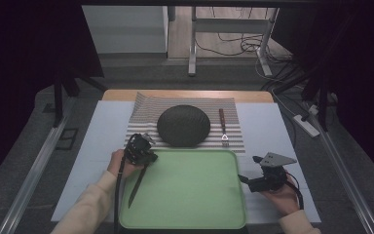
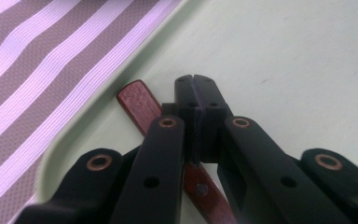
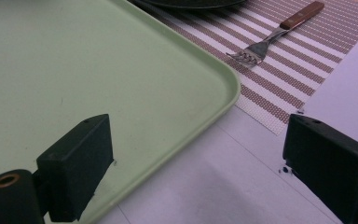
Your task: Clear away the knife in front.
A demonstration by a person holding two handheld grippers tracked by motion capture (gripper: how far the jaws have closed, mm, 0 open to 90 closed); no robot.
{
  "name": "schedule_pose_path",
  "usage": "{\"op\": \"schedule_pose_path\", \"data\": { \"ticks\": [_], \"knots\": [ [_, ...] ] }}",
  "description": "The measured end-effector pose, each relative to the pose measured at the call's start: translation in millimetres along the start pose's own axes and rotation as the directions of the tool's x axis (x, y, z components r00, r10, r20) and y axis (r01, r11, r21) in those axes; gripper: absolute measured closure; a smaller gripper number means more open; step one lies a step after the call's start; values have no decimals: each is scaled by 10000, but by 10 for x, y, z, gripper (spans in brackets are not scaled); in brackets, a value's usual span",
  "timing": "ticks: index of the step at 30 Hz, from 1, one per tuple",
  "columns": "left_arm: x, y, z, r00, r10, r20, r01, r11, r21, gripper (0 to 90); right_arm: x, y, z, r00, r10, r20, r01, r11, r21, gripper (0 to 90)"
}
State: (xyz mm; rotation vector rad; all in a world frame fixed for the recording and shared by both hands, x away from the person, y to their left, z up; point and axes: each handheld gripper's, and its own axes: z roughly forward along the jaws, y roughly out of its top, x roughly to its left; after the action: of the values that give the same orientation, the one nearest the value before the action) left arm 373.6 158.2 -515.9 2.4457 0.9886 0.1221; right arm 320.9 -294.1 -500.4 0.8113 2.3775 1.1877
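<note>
A knife with a red-brown wooden handle lies along the left side of the green tray, its dark blade pointing toward the person. My left gripper is shut on the knife's handle near the tray's far left corner, low over the tray floor. My right gripper is open, nothing between its jaws, just off the tray's right rim over the white table cover. A fork with a matching handle lies on the striped placemat, right of a dark round plate.
The striped placemat runs along the tray's far edge, with the plate's rim just beyond the tray. White cover spreads under everything. Table legs and cables stand on the floor beyond the table.
</note>
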Motion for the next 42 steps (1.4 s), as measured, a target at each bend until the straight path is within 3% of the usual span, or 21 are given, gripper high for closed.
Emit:
{"op": "schedule_pose_path", "data": {
  "ticks": [7,12,18,23,27,32,36,39,42],
  "knots": [
    [73,-183,-93,9988,-395,-282,394,9992,-42,889,0,-1,5,10000,3,13,-3,10000,37,83],
    [95,-262,-131,9980,-595,-216,593,9982,-75,889,0,-1,7,10000,-1,22,1,10000,47,83],
    [85,-290,-139,9980,-581,-238,578,9982,-148,889,0,-1,7,10000,19,35,-20,10000,53,83],
    [37,-310,-220,9988,-459,-186,442,9956,-832,889,1,0,0,10000,-1,33,1,10000,27,83],
    [-19,-359,-340,9982,-564,-190,523,9842,-1689,889,-4,1,-19,10000,37,18,-37,10000,-34,83],
    [-36,-419,-450,9965,-723,-423,603,9697,-2369,889,-8,-6,-24,9999,72,97,-71,9999,-98,83],
    [-23,-519,-527,9934,-1091,-340,939,9488,-3015,887,-11,-9,-30,9999,80,85,-79,9999,-129,83],
    [-37,-610,-543,9896,-1350,-505,1123,9419,-3166,745,-15,-11,-35,9999,86,107,-84,9999,-121,83],
    [-65,-712,-563,9835,-1649,-745,1307,9321,-3378,527,-16,-12,-34,9999,85,96,-83,9999,-119,83]
  ]
}}
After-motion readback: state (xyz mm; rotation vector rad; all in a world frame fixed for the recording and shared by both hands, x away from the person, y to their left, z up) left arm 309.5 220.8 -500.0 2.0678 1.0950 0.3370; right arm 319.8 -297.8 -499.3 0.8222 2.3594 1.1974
